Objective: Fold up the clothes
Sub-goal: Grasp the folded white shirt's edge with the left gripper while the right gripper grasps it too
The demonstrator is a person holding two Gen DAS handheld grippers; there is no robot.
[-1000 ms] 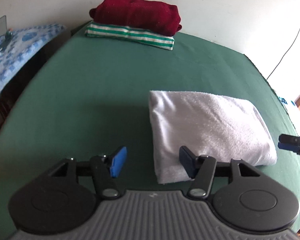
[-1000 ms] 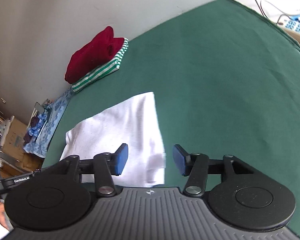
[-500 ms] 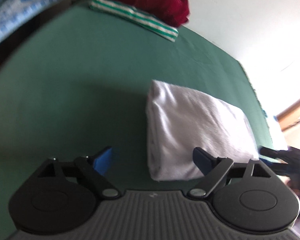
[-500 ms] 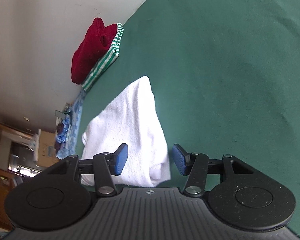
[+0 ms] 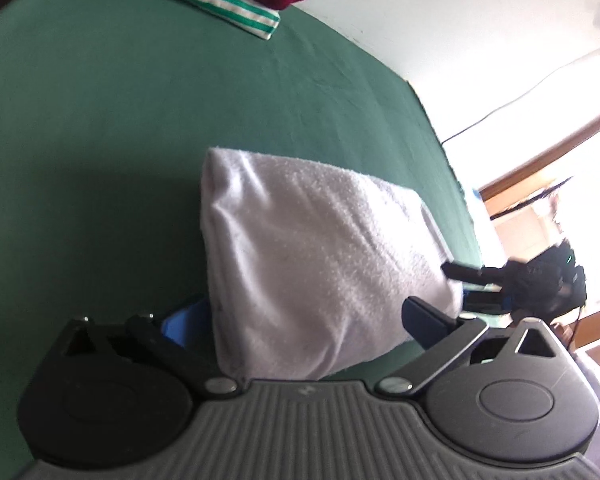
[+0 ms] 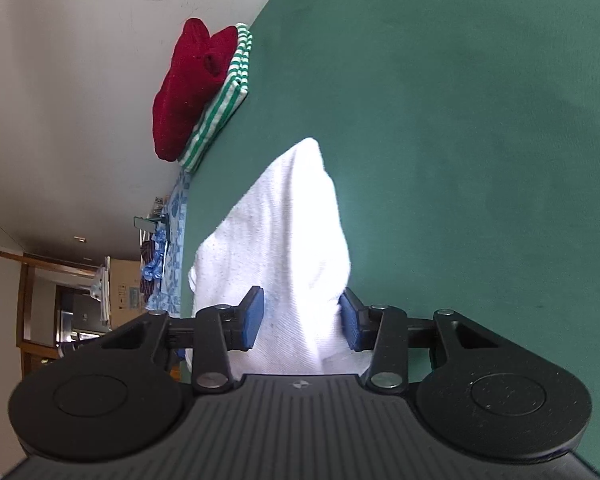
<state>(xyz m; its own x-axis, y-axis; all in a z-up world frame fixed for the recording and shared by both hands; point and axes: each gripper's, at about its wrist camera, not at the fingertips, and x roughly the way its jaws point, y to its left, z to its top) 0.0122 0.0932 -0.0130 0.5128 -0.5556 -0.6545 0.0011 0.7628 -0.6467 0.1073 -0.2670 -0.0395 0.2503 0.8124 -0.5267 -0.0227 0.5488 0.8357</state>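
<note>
A folded white towel (image 5: 320, 260) lies on the green table (image 5: 140, 100). My left gripper (image 5: 302, 318) straddles its near end with the jaws opening wide. The left blue pad is partly hidden behind the towel's edge and the right pad stands just off it. In the right wrist view the towel (image 6: 288, 240) fills the gap of my right gripper (image 6: 302, 320), which is rolled on its side. Its jaws are closing, with one pad on the top face and one at the underside. From the left wrist view the right gripper (image 5: 456, 280) pinches the towel's far corner.
A folded dark red garment (image 6: 188, 88) rests on a green-and-white striped one (image 6: 220, 116) at the table's far edge by the wall. A blue patterned cloth (image 6: 176, 240) lies past the table's end. A cable (image 5: 500, 108) hangs on the wall.
My left jaws spread wide and came down around the towel's near end. My right gripper rolled onto its side, sank onto the towel's other end and narrowed its jaws.
</note>
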